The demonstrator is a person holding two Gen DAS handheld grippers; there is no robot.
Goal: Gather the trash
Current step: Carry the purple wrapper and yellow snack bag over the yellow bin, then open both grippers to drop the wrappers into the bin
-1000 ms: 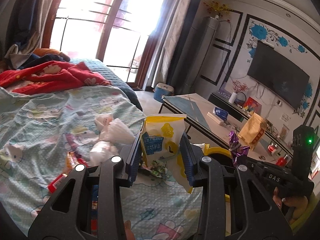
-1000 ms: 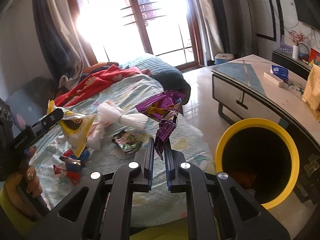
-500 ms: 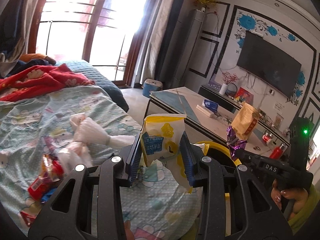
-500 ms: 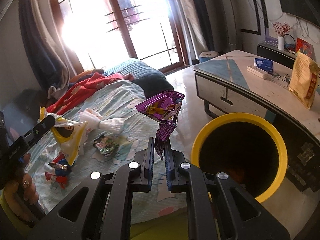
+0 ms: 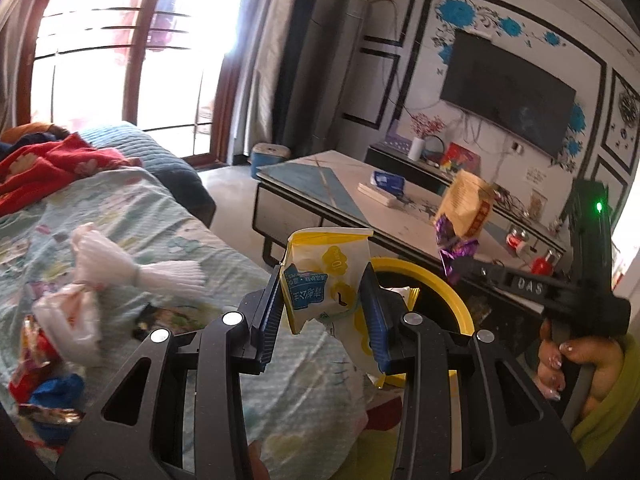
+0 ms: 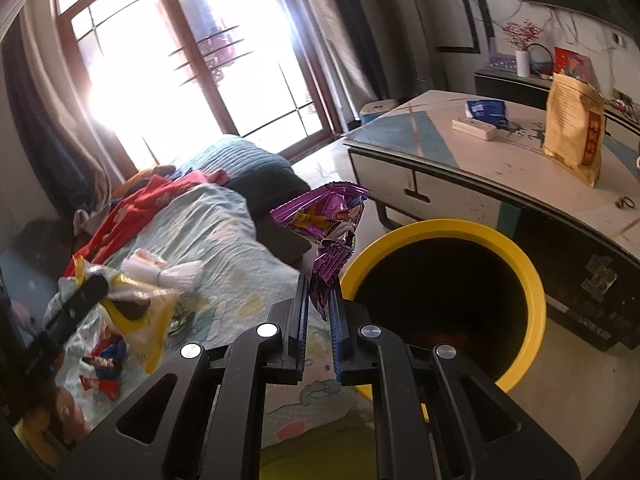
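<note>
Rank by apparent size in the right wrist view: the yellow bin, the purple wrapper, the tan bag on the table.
1. yellow bin, clearly largest.
2 and 3. purple wrapper and tan bag look about alike; the wrapper, clamped in the right gripper, sits far nearer the camera, so no ranking.

Two held wrappers [image 5: 324, 280] [image 6: 328, 232], one bin [image 6: 520, 264], perhaps.

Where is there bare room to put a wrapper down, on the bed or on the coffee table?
The coffee table has a bare blue-and-white stretch between its near corner and the white box, plus open top in front of the orange bag. The bed is bare beside the dark pillow; its near-left end is crowded with wrappers.
</note>
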